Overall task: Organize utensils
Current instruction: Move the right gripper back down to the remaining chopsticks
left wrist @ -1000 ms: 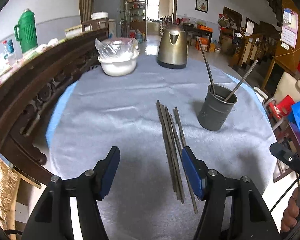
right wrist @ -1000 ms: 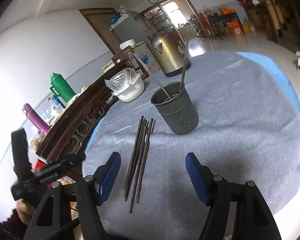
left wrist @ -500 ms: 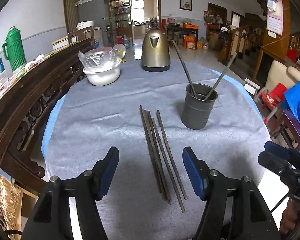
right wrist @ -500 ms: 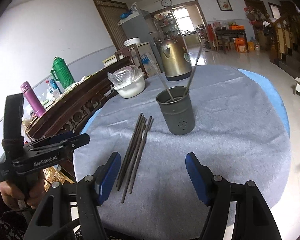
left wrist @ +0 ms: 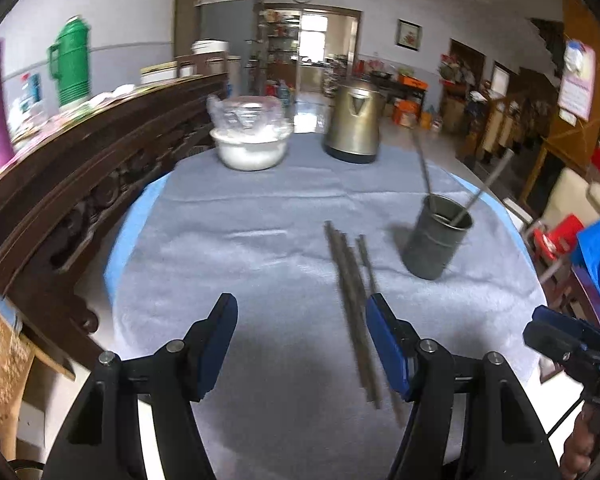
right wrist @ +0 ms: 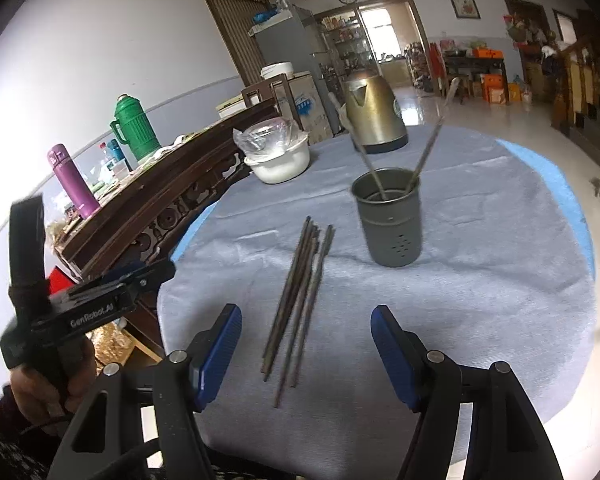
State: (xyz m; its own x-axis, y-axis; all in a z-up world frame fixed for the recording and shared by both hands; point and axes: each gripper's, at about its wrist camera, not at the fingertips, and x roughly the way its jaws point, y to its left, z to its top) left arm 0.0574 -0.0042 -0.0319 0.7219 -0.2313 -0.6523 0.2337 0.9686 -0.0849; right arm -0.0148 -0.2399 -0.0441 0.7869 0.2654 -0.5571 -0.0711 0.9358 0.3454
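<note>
Several dark metal chopsticks [left wrist: 354, 300] lie bundled on the grey tablecloth [left wrist: 236, 256]; they also show in the right wrist view [right wrist: 300, 296]. A grey perforated holder cup [left wrist: 436, 238] stands right of them with two chopsticks [left wrist: 424, 168] leaning in it; the cup shows in the right wrist view [right wrist: 390, 218] too. My left gripper [left wrist: 302, 342] is open and empty, its right finger beside the near ends of the bundle. My right gripper [right wrist: 306, 350] is open and empty, with the bundle's near ends between its fingers.
A white bowl with a plastic bag [left wrist: 252, 140] and a brass kettle [left wrist: 354, 124] stand at the table's far side. A carved wooden bench back [left wrist: 80, 168] runs along the left. The left gripper's body [right wrist: 84, 304] hangs off the table's left edge.
The left view has swung left, so the chopsticks now sit by its right finger. The right gripper has moved closer, and the bundle is now between its fingers.
</note>
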